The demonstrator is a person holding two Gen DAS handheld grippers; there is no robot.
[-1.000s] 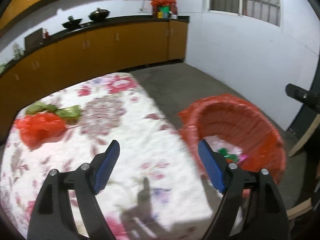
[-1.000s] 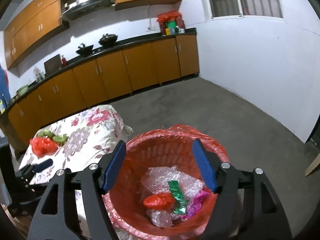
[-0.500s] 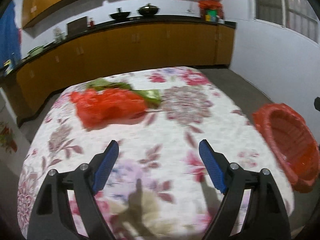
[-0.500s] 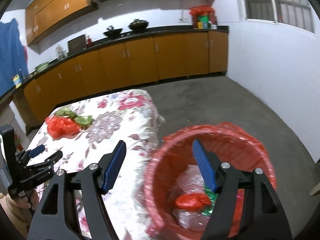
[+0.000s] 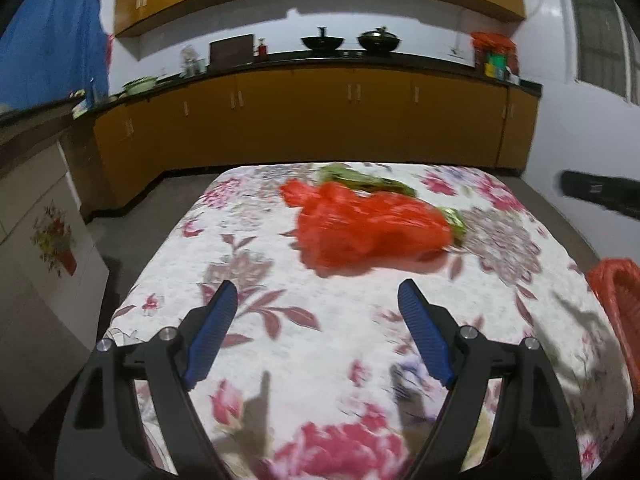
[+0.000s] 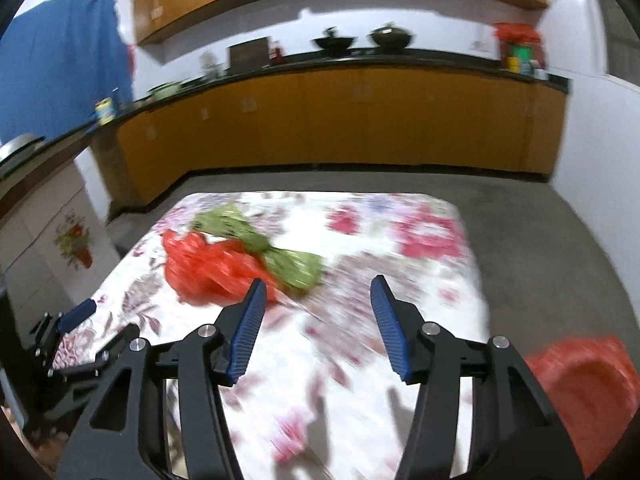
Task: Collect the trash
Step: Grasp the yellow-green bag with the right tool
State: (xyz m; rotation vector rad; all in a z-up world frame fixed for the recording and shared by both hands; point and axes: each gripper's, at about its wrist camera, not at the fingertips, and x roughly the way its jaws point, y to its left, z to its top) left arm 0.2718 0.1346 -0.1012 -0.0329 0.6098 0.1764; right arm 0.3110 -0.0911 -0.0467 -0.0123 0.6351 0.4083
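bag [image 5: 368, 228]: thin glossy red plastic; table cover [image 5: 280, 320]: matt floral cloth; cabinets [image 5: 320, 120]: smooth wood

No readable text, labels, brands, numbers or signs, frames too blurred

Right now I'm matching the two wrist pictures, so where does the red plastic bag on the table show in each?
Left wrist: red plastic bag lies upper centre, beyond the open jaws.
Right wrist: red plastic bag lies left of centre, partly behind the near finger.
Shared landmark: green wrapper touching it.
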